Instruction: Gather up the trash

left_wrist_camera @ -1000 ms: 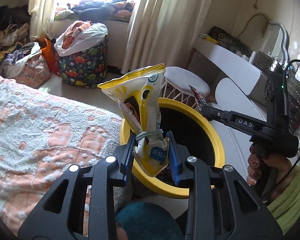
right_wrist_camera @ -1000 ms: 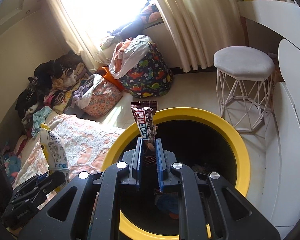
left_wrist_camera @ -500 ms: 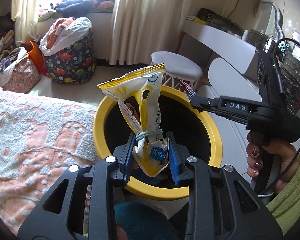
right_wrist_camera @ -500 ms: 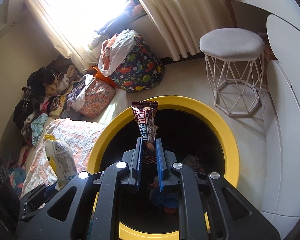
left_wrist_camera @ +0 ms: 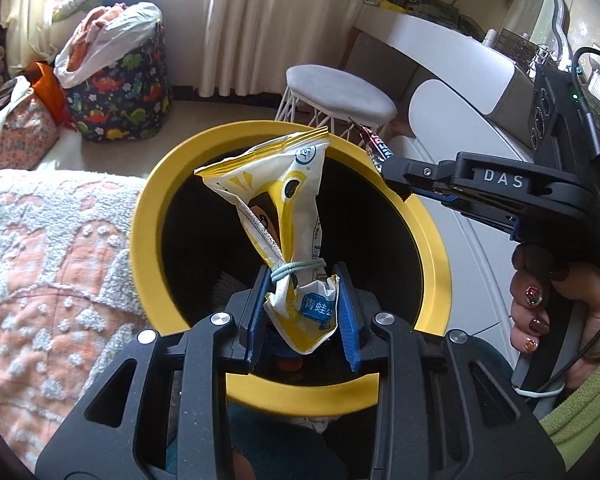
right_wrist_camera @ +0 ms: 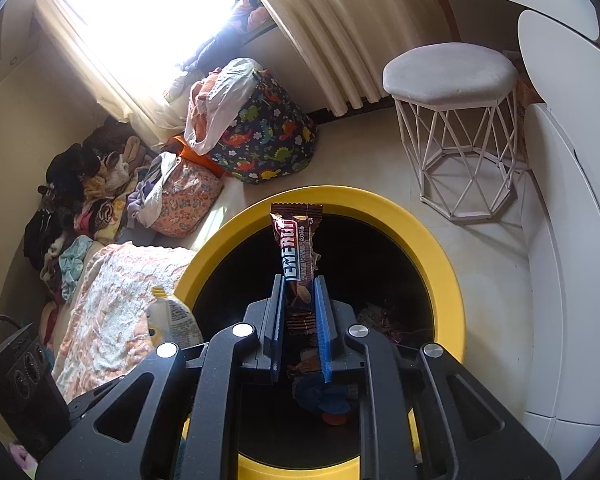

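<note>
Both bits of trash are over the yellow-rimmed bin now: my left gripper jaws pinch the yellow snack bag, my right gripper jaws are opening around the chocolate bar wrapper. Just the drops left, some junk's already inside.

Two wrappers, one bin, one stool.
</note>
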Available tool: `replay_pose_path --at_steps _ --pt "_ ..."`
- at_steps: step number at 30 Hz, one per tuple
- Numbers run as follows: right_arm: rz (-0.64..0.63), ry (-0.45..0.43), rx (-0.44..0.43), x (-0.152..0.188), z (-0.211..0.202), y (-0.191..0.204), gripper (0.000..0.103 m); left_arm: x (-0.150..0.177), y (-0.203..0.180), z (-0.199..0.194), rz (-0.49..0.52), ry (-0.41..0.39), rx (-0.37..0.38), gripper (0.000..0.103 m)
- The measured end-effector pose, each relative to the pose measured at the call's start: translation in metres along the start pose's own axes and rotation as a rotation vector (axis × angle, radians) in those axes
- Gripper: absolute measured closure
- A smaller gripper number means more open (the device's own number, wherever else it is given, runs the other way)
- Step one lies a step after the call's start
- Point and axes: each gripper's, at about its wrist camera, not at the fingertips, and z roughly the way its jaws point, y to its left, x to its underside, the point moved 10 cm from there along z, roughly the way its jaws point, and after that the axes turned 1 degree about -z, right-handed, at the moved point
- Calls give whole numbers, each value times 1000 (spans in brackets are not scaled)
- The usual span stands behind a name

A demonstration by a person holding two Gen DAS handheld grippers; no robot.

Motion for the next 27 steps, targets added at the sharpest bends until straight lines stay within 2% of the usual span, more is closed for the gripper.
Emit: replay_pose_path --at_steps 4,7,9,15,17,19,22,24,26,27 --pt "-1 11 8 1 0 1 82 0 4 11 -10 20 -2 77" --pt "-2 8 20 2 -4 1 65 -2 4 15 -10 34 4 73" --pt "0 2 32 1 -10 2 59 -3 6 15 -11 31 -2 72" --pt "-15 -45 69 -3 -34 6 43 -4 8 3 -21 11 -7 52" --pt "-34 -59 76 -3 -42 11 35 -6 11 -4 -30 -1 -18 37" --pt "-54 -74 97 -3 -51 16 29 -8 16 -13 -49 -16 -27 32" --pt "-81 -97 101 1 -61 28 25 -9 23 -27 -74 -39 -31 21" --pt "-115 -113 105 3 -68 37 24 -9 28 -34 -79 -47 -43 18" --pt "-147 -136 109 7 -76 45 15 -8 33 -43 -87 -58 -56 14" --pt "-162 -149 106 9 -80 50 13 -8 36 -49 -94 -68 -60 13"
